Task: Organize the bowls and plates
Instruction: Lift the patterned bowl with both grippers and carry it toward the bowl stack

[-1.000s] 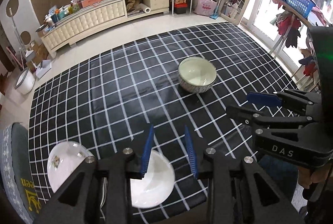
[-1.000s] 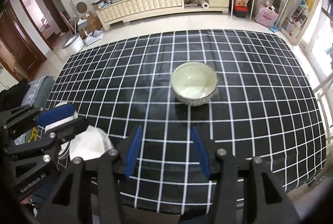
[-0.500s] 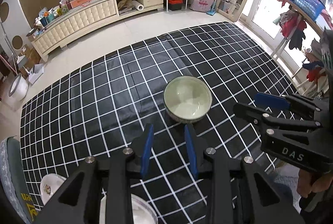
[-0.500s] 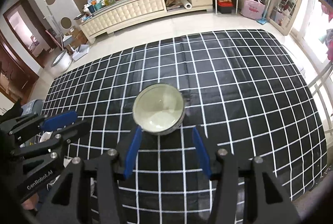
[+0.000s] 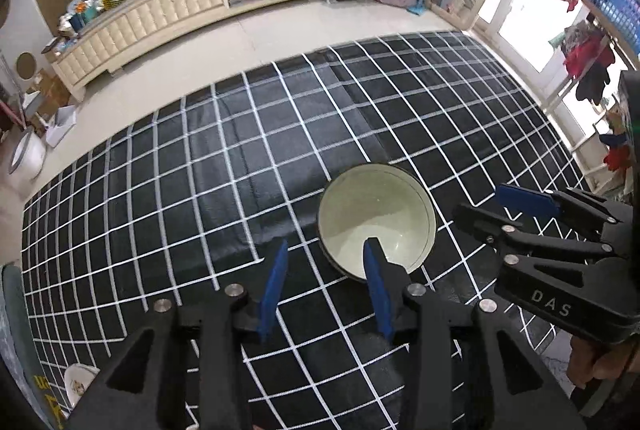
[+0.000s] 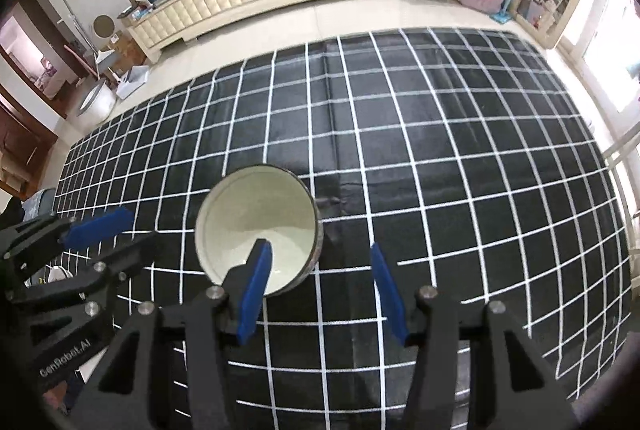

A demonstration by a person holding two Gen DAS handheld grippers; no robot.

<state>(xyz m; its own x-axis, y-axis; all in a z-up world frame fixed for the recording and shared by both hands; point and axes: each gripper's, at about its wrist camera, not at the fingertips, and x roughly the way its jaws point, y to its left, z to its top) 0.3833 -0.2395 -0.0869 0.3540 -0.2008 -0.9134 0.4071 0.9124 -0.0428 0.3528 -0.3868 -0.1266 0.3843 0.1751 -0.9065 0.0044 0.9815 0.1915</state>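
A pale green bowl [image 5: 376, 214] with a dark patterned outside stands on the black checked tablecloth [image 5: 224, 166]. My left gripper [image 5: 326, 250] hangs over the bowl's left rim, its right finger in front of the inside. Its jaws are opening and the pads do not touch the bowl. My right gripper [image 6: 320, 254] is open over the bowl's [image 6: 256, 222] right rim, with its left finger before the inside. Each gripper shows in the other's view: the right gripper [image 5: 520, 206], the left gripper [image 6: 96, 230]. No pad presses on anything.
A small flowered plate [image 5: 78, 386] peeks out at the table's near left corner, beside a grey chair cushion [image 5: 16, 330]. Beyond the table's far edge are the tiled floor and a long cream cabinet [image 5: 160, 14]. A hand [image 5: 600, 362] holds the right gripper.
Both grippers have come forward and down onto the bowl, which now sits at their fingertips. The white plates have slid almost out of the left wrist view. The left jaws stand wider.
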